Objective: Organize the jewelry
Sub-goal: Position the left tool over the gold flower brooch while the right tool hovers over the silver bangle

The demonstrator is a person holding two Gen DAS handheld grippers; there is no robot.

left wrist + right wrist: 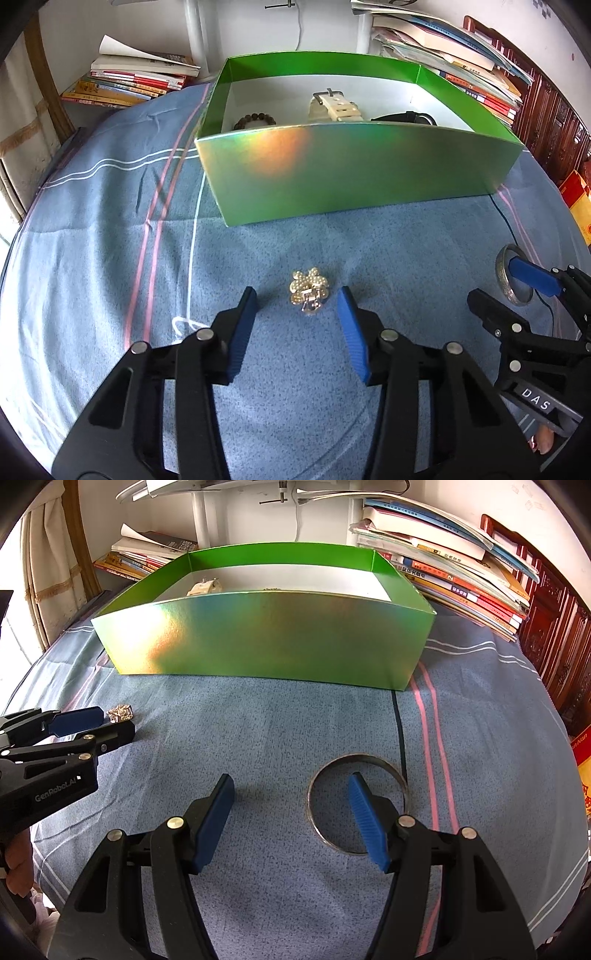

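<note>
A gold pearl-studded hair clip lies on the blue cloth, between the tips of my open left gripper; it also shows in the right wrist view. A silver bangle lies flat on the cloth; my open right gripper straddles its left rim, with the right finger inside the ring. The bangle shows in the left wrist view too. The green box stands behind, holding a brown bead bracelet, a cream watch and a black watch.
Stacks of books stand behind the box at left and right. A white post rises behind the box. The striped blue cloth covers the table. Dark wooden furniture is at the far right.
</note>
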